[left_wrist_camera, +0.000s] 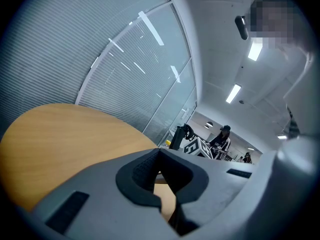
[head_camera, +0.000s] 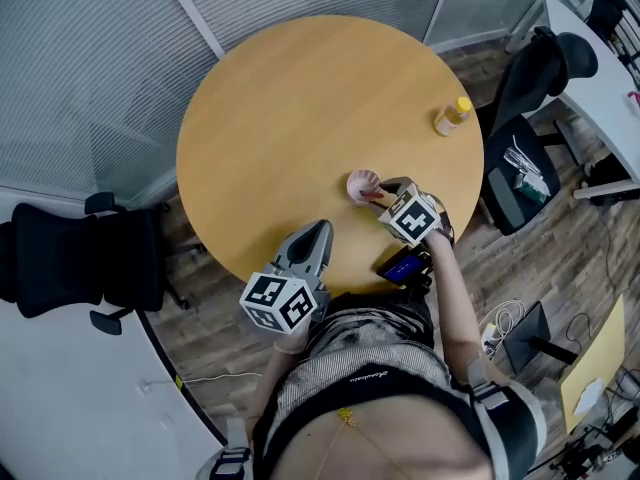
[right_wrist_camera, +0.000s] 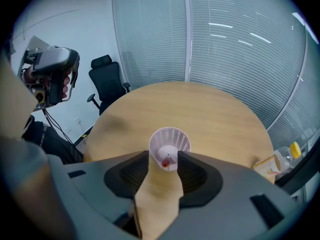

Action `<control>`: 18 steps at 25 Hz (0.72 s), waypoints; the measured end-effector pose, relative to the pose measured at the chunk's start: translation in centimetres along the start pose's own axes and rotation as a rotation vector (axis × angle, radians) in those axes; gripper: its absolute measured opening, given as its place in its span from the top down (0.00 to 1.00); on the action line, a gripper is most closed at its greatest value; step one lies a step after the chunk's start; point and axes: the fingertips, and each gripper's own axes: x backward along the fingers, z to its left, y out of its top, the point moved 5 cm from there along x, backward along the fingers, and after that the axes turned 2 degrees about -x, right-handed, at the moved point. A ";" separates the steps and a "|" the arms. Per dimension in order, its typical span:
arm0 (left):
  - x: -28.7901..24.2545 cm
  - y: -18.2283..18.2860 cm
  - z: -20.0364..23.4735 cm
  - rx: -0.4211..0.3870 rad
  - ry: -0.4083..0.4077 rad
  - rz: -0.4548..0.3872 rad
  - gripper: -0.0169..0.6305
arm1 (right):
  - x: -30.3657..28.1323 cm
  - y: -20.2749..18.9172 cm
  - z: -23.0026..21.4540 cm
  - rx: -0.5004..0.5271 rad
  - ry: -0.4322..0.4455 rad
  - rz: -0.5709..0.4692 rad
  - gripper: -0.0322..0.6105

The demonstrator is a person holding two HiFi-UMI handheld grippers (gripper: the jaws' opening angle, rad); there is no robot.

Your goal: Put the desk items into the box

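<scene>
One small white ribbed plastic cup (right_wrist_camera: 169, 143) with something red inside is sitting toward the near-right edge of the round light-wood table (head_camera: 290, 108), between the spread jaws of the right gripper (head_camera: 378, 194), which is gripping nothing. One yellow-capped bottle (head_camera: 452, 116) is standing at the far-right rim, with the rest of the tabletop lying bare. The left gripper (head_camera: 316, 230) is hovering closed and empty over the near edge. Two black office chairs are flanking the table, one left (head_camera: 80, 258) and one right (head_camera: 535, 88), and blind-covered glass walls (head_camera: 90, 68) are curving round the far side.

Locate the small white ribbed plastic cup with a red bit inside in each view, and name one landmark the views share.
Head view: the small white ribbed plastic cup stands on the table, right of centre, just ahead of the right gripper.
Left gripper view: not in it.
Right gripper view: the cup is at centre, between the open jaw tips.
Shared landmark: the round wooden table, seen in all three.
</scene>
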 end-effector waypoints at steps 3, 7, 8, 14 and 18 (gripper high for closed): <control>0.0 -0.1 -0.3 -0.006 -0.001 0.002 0.97 | 0.6 -0.2 0.0 -0.011 -0.015 -0.015 0.68; 0.1 -0.3 -1.0 -0.011 -0.004 0.003 0.97 | 1.5 -0.6 0.1 -0.024 -0.029 -0.047 0.68; 0.2 -0.3 -1.1 -0.012 -0.004 0.002 0.97 | 1.8 -0.7 0.1 -0.028 -0.032 -0.054 0.68; 0.8 -0.8 -1.9 -0.022 -0.006 0.007 0.97 | 3.2 -1.4 0.5 -0.034 -0.088 -0.097 0.68; 0.9 -1.1 -2.4 -0.025 -0.013 0.013 0.97 | 4.3 -1.8 0.7 -0.058 -0.117 -0.142 0.68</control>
